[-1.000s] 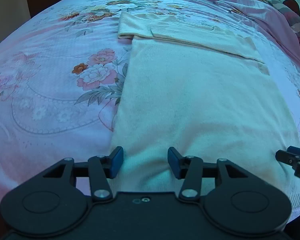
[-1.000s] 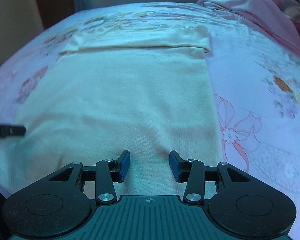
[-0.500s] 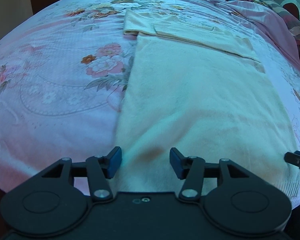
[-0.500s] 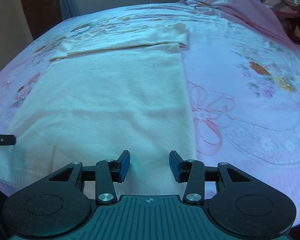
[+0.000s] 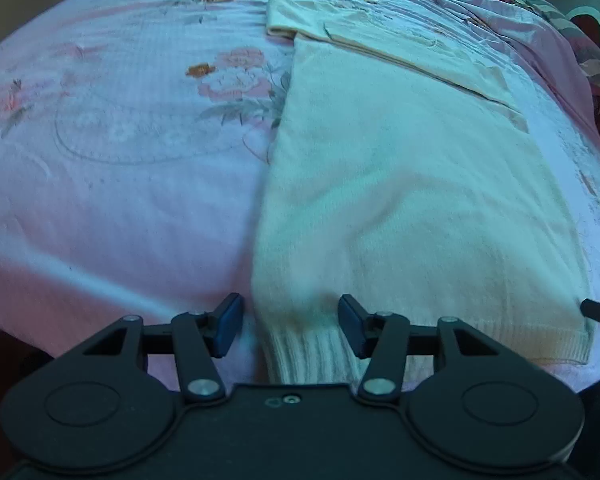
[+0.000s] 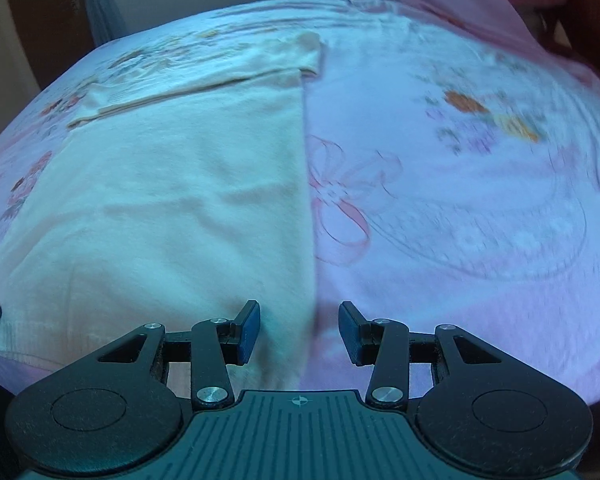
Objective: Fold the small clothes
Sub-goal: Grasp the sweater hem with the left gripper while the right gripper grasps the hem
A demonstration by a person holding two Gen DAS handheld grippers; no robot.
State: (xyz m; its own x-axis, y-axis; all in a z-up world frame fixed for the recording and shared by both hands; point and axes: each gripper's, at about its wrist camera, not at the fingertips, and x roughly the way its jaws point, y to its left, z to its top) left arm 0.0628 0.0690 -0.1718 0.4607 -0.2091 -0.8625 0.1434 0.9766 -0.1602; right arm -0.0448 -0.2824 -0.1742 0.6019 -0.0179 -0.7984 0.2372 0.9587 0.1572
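Note:
A cream knit sweater [image 5: 400,184] lies flat on a pink floral bedspread [image 5: 120,160], sleeves folded across its far end, ribbed hem toward me. My left gripper [image 5: 290,326] hangs open over the hem's left corner, the ribbed corner showing between its fingers without the pads pressing it. In the right wrist view the same sweater [image 6: 172,208] fills the left half. My right gripper [image 6: 299,330] stands open over the sweater's right edge near the hem, the edge running between its fingers. Each view shows a tip of the other gripper at its border.
The bedspread [image 6: 480,220] stretches right of the sweater. A rumpled pink blanket [image 5: 540,44] and patterned pillows lie at the far right of the bed. The near bed edge drops off just below both grippers. A wall and dark door stand beyond the bed.
Both grippers have slid outward and back toward the near hem: the left now sits over the left hem corner, the right over the right edge. Their jaws look the same width.

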